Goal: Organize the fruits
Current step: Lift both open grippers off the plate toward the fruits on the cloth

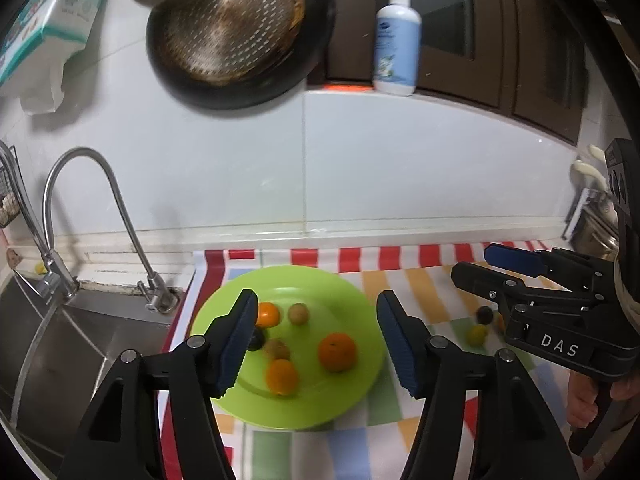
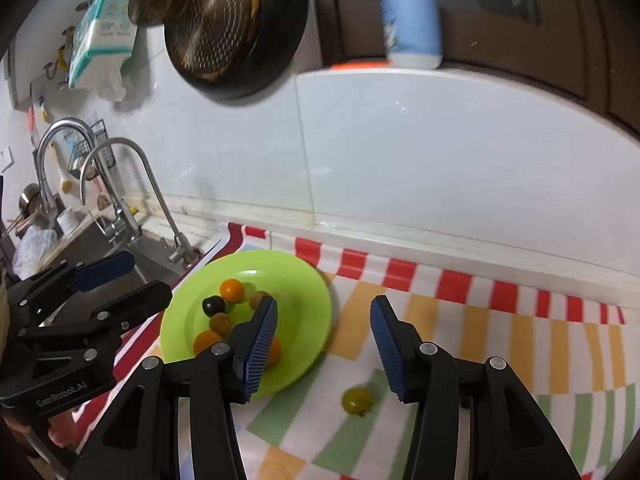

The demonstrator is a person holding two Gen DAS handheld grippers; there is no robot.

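Observation:
A lime-green plate [image 1: 320, 288] lies on a striped cloth and holds several small fruits. Among them are a large orange one [image 1: 337, 351], a yellow-green one [image 1: 298, 313] and a dark one [image 1: 256, 340]. My left gripper [image 1: 318, 338] hovers above the plate, open, with nothing between its pads. In the right wrist view, the right gripper [image 2: 324, 340] is open over the cloth just right of the plate [image 2: 304, 280]. A yellow-green fruit [image 2: 357, 400] lies loose on the cloth beneath it. A dark fruit [image 1: 485, 315] also lies on the cloth, off the plate.
A steel sink [image 1: 60, 340] with a curved faucet [image 1: 80, 184] borders the cloth on the left. A dark pan [image 1: 236, 36] hangs on the white wall, and a soap bottle [image 1: 397, 40] stands on the sill. The striped cloth [image 2: 500, 340] stretches away to the right.

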